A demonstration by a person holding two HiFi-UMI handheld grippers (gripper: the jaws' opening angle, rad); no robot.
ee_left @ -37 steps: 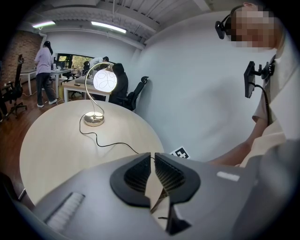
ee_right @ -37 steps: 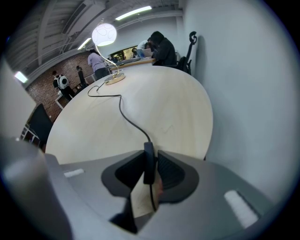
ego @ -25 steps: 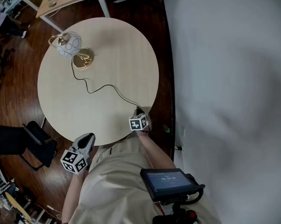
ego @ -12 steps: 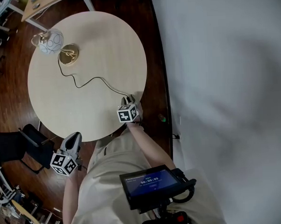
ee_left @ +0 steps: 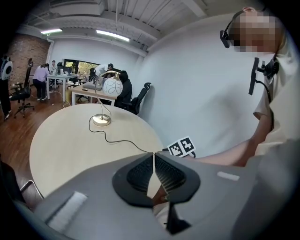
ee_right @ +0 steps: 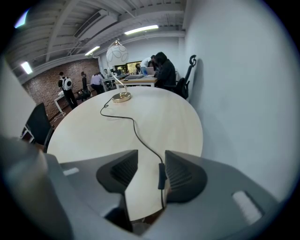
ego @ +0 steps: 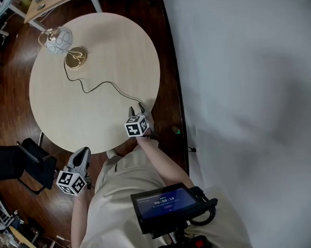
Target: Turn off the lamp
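Observation:
A lamp with a white globe shade (ego: 56, 40) and a brass base (ego: 75, 57) stands at the far left of the round pale table (ego: 106, 51). Whether it is lit I cannot tell. Its black cord (ego: 100, 85) snakes across to the near right edge. My right gripper (ego: 136, 110) hovers there, open. In the right gripper view the cord's inline switch (ee_right: 161, 177) lies between the jaws of the right gripper (ee_right: 150, 171), close to the right pad and not pinched. My left gripper (ego: 84, 149) hangs off the table's near left edge. The left gripper (ee_left: 153, 161) is shut and holds nothing.
A white wall (ego: 236, 91) runs close along the table's right side. A black chair (ego: 23, 162) stands on the dark wood floor at the near left. A tablet (ego: 166, 202) rides at the person's chest. Desks and seated people (ee_left: 84, 89) are beyond the table.
The right gripper has lifted off the table edge above the cord switch and its jaws have spread. The left gripper has drifted slightly beside the table. The head view shifted.

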